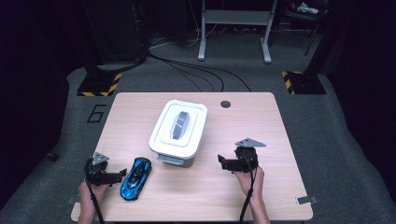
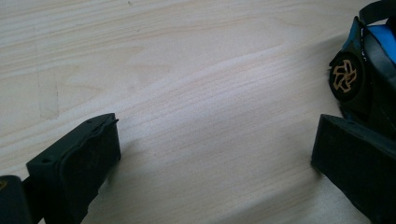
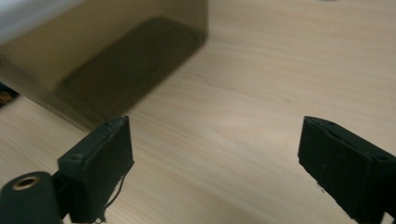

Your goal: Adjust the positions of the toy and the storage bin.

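Left tool (image 1: pixel 122 174) jaws wide, empty; blue toy car (image 1: pixel 136 178) just beside right jaw, touching unclear.

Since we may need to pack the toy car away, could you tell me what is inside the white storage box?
The storage box is closed: its white lid with a grey handle covers the whole top, so the contents cannot be seen. The blue toy car lies outside, on the table.
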